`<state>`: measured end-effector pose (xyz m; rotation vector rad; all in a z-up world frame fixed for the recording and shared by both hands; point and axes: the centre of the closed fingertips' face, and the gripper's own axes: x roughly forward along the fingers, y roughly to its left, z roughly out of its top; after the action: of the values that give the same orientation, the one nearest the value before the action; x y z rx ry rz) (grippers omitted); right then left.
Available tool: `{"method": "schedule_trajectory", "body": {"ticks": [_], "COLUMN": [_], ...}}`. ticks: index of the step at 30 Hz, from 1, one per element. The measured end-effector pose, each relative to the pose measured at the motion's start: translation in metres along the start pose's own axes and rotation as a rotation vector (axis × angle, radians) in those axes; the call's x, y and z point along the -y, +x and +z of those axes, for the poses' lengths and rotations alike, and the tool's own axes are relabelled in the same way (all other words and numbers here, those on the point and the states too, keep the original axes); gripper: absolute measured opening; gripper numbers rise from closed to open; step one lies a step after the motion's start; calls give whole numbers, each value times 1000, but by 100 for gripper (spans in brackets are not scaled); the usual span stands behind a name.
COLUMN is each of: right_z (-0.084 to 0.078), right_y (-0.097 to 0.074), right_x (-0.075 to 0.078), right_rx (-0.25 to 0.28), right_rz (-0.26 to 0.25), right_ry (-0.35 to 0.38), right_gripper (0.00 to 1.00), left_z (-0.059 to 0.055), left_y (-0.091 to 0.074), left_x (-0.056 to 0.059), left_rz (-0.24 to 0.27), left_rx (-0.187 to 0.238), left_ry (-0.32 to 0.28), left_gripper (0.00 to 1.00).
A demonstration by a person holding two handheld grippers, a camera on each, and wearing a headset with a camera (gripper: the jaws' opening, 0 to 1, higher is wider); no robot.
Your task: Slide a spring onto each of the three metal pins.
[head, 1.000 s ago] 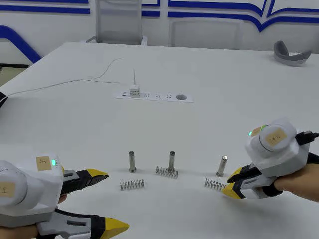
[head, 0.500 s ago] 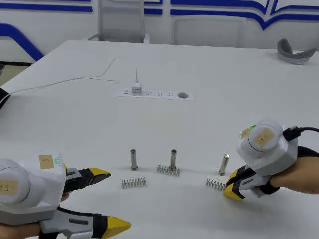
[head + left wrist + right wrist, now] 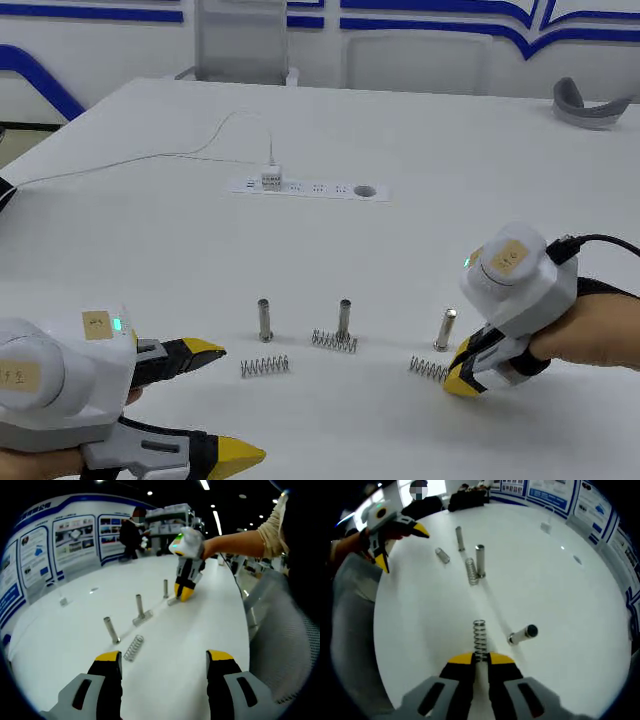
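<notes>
Metal pins [image 3: 344,318] w/ bright polished finish; springs [image 3: 265,366] of thin bare wire. Tabletop [image 3: 420,140] smooth, white, slight sheen.

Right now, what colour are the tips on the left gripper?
Yellow: the left gripper has yellow fingertips, clearest in the left gripper view.

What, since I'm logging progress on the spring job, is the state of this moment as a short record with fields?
pins: left pin, middle pin, right pin; all standing, all bare
loose springs: left spring and middle spring lie on the table, the middle one beside its pin's base
right gripper: shut on one end of the right spring
left gripper: open, empty, short of the left spring
progress: no spring on a pin yet
</notes>
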<state>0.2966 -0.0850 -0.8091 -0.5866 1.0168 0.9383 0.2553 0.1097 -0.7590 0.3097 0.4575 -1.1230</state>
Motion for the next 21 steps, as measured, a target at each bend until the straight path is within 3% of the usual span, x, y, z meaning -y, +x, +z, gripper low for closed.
{"method": "schedule_trajectory", "body": {"ticks": [8,11,21], "right_z": [1,3,23], "right_y": [0,0,-8], "right_x": [0,0,-17], "right_rx": [12,-1,23], "right_rz": [-41,-74,-44], "right_ry": [14,-28,-79], "right_gripper": [11,11,11], "left_z": [2,5,11], "left_y": [9,12,23], "left_x": [13,18,24], "left_rz": [-51,-65,-105], "left_rx": [-19,-15,-12], "left_ry": [38,50,77], "left_gripper": [69,68,65]}}
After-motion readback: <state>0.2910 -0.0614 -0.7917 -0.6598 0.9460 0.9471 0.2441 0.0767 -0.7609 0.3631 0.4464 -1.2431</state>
